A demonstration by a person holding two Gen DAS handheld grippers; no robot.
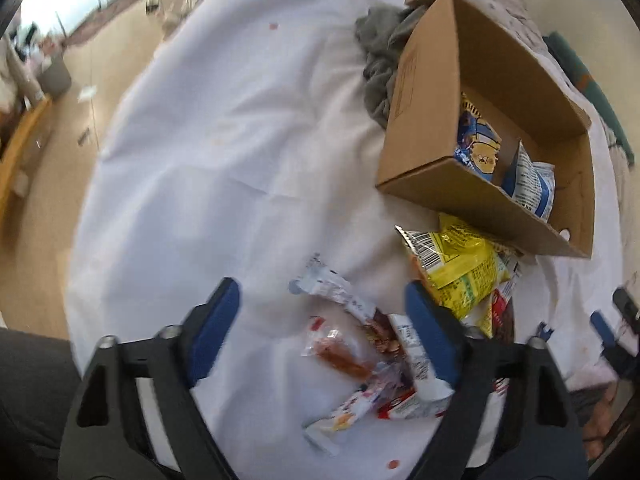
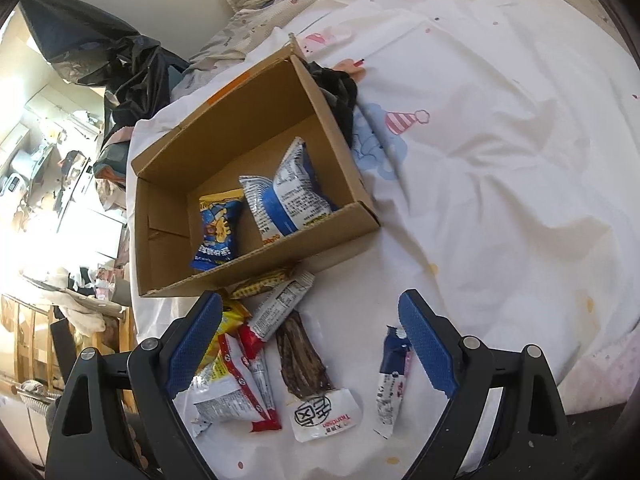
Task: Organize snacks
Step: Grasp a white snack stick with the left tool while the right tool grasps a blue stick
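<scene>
A white bedsheet [image 2: 500,160], creased and printed with small pastel party hats, covers the bed and carries everything else. On it stands an open brown cardboard box [image 2: 168,168], corrugated, with a raw edge on its near wall and its flaps folded out; a crumpled grey cloth [image 1: 380,56] lies against its far side. Inside the box stand two puffy foil bags, a blue and yellow snack bag [image 2: 218,232] and a blue and white snack bag [image 2: 288,192], leaning side by side. Just outside the box's near wall a glossy yellow packet [image 1: 460,268] lies flat, touching the loose heap of small snacks on the sheet. The left gripper [image 1: 322,312] points down at that heap with its blue ribbed pads partly apart and nothing pressed between them; a clear sachet with orange filling [image 1: 340,354] lies between the fingers. The right gripper [image 2: 310,322] hangs wide above the same heap, gripping nothing; between its fingers lie a dark brown strip in a clear wrapper [image 2: 302,356], a thin red and white stick [image 2: 252,376] and, near the right pad, a slim blue and white sachet [image 2: 392,380].
</scene>
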